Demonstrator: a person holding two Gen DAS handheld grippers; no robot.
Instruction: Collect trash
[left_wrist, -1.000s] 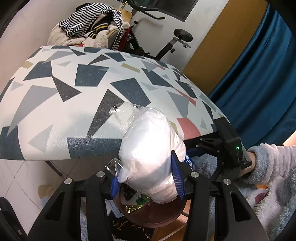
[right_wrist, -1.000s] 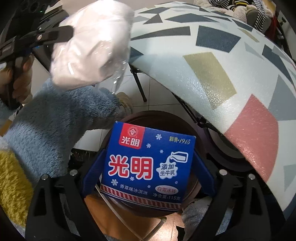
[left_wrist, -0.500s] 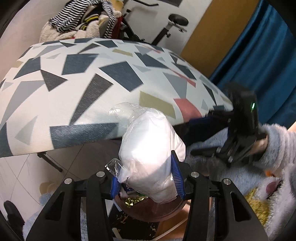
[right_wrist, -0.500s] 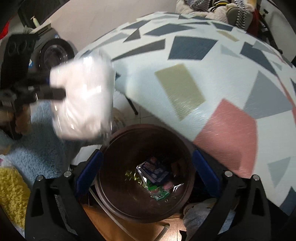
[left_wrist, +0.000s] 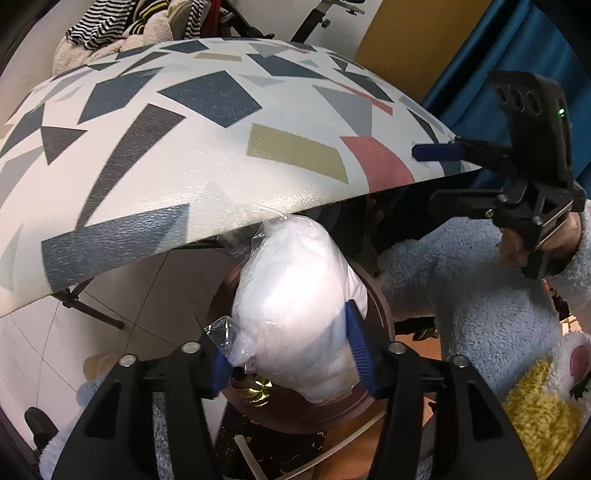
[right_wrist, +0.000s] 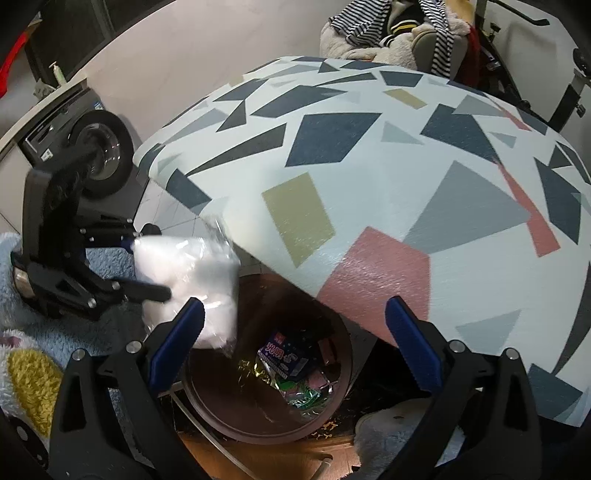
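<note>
A white stuffed plastic bag sits between the blue pads of my left gripper, directly over the brown round bin. The jaws are opening, and the pads still touch the bag's sides. In the right wrist view the same bag hangs blurred in the left gripper by the bin's left rim. My right gripper stands wide open and empty above the bin. A blue ice-cream carton lies inside among shiny wrappers. The right gripper also shows at the table's near corner.
The table with its geometric-pattern cover overhangs part of the bin. A person's fluffy blue sleeve lies to the bin's right. Striped clothes are piled behind the table, next to an exercise bike. A washing machine stands at the left.
The right gripper let go of the blue carton, which dropped into the bin, then rose away open. The left gripper came down with the white bag over the bin.
</note>
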